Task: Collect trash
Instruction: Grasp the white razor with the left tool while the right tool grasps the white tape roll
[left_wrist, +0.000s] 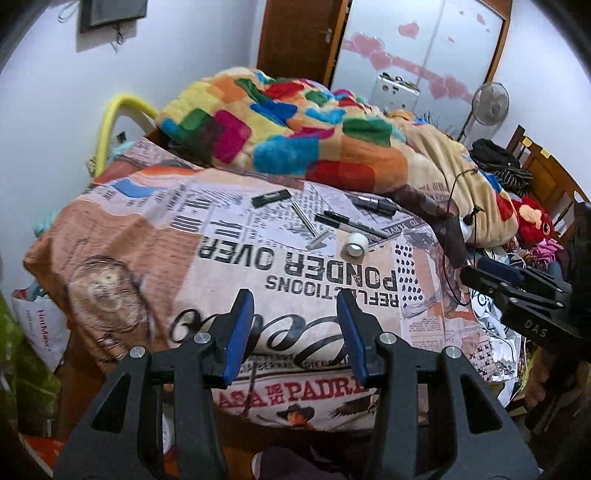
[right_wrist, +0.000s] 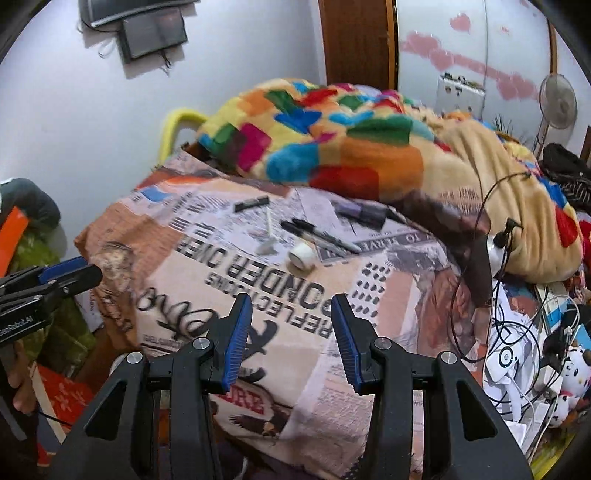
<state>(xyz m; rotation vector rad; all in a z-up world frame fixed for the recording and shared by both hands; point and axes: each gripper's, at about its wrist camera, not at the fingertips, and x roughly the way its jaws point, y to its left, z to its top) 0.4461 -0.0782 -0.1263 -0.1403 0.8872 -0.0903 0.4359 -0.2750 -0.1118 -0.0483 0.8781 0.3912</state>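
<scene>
From your left wrist view, your left gripper (left_wrist: 295, 328) hangs with jaws apart and nothing between them, above the printed bedcover (left_wrist: 155, 236). Ahead lie a tape roll (left_wrist: 355, 246), markers (left_wrist: 351, 225) and a razor (left_wrist: 312, 229).

From your right wrist view, your right gripper (right_wrist: 291, 332) is likewise parted and empty; the tape roll (right_wrist: 302, 255) sits beyond its fingertips.

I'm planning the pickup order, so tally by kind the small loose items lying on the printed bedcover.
Black flat bar: 1
Disposable razor: 1
Black markers: 2
Tape roll: 1
Silver-and-black tube: 1
Total: 6
Both grippers hang open above the bedcover, holding nothing.
</scene>
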